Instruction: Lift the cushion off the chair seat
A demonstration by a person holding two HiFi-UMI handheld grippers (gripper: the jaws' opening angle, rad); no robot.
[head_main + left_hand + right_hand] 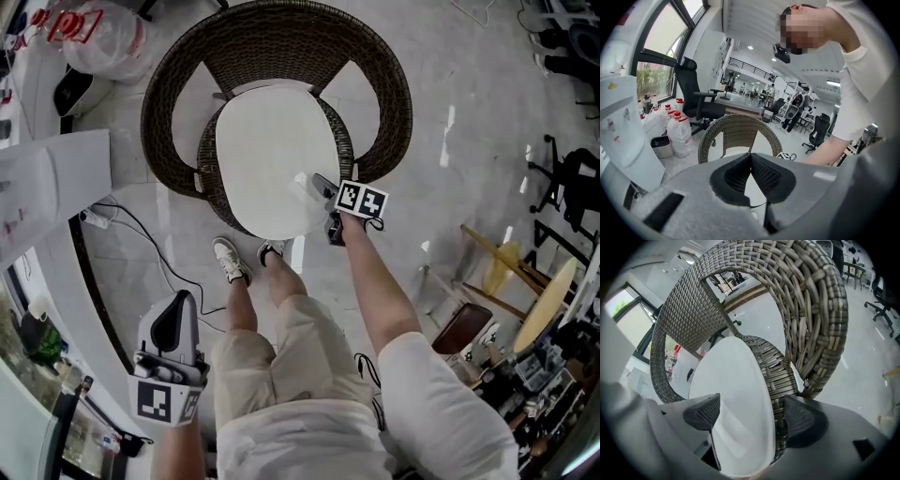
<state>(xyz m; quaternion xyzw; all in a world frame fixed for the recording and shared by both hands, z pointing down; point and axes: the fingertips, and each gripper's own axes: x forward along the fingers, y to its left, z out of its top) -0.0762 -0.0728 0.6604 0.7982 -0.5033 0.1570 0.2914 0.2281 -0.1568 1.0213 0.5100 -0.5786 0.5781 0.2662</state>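
The white cushion (pixel 267 155) is seen lying flat on the seat of the wicker chair (pixel 272 37). Its 4 o'clock edge is straddled by the right gripper (pixel 319 192), whose jaws are spread apart, pads not pressing. The left gripper (pixel 178 309) is held at 7 o'clock, jaws closed on nothing.

Wicker backrest (pixel 281 42) rings the cushion (pixel 267 159); front side open.

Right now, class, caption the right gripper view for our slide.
Open right gripper straddles the white cushion's edge on the wicker chair.
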